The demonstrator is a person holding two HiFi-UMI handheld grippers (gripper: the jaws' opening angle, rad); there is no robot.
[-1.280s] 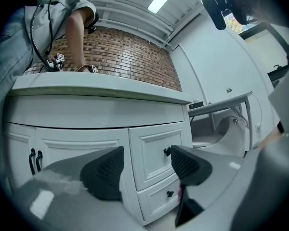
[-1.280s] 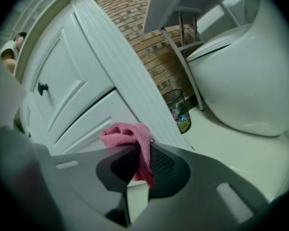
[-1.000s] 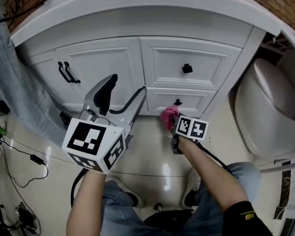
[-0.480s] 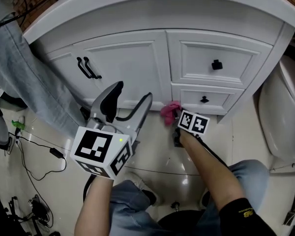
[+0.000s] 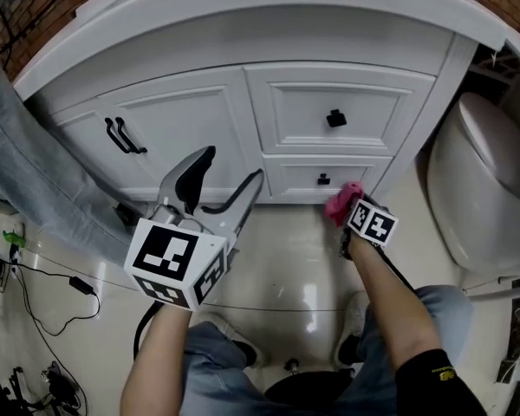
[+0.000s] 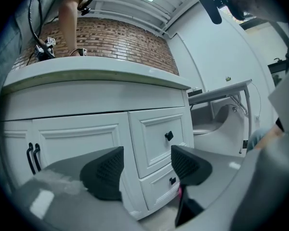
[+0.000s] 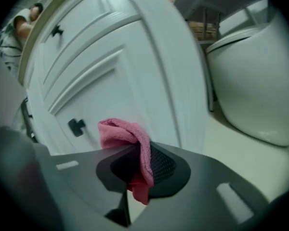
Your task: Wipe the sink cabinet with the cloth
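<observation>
The white sink cabinet [image 5: 182,120] has a door with two black handles [image 5: 121,135] and two drawers with black knobs [image 5: 334,118]. My right gripper [image 5: 347,208] is shut on a pink cloth [image 5: 341,200], low at the right end of the bottom drawer [image 5: 286,178]. In the right gripper view the cloth [image 7: 130,138] is bunched between the jaws of the right gripper [image 7: 137,162], close to the drawer front [image 7: 120,81]. My left gripper [image 5: 218,176] stands open in front of the door, holding nothing; the left gripper [image 6: 147,165] frames the drawers [image 6: 156,138].
A white toilet [image 5: 481,193] stands close to the cabinet's right side. A person in jeans [image 5: 35,172] stands at the left. Black cables [image 5: 43,276] lie on the glossy floor [image 5: 286,267] at the left. My knees [image 5: 425,319] are below.
My right gripper has carried the pink cloth to the right along the bottom drawer, from its left end to its right end. The left gripper has stayed open, nearly still.
</observation>
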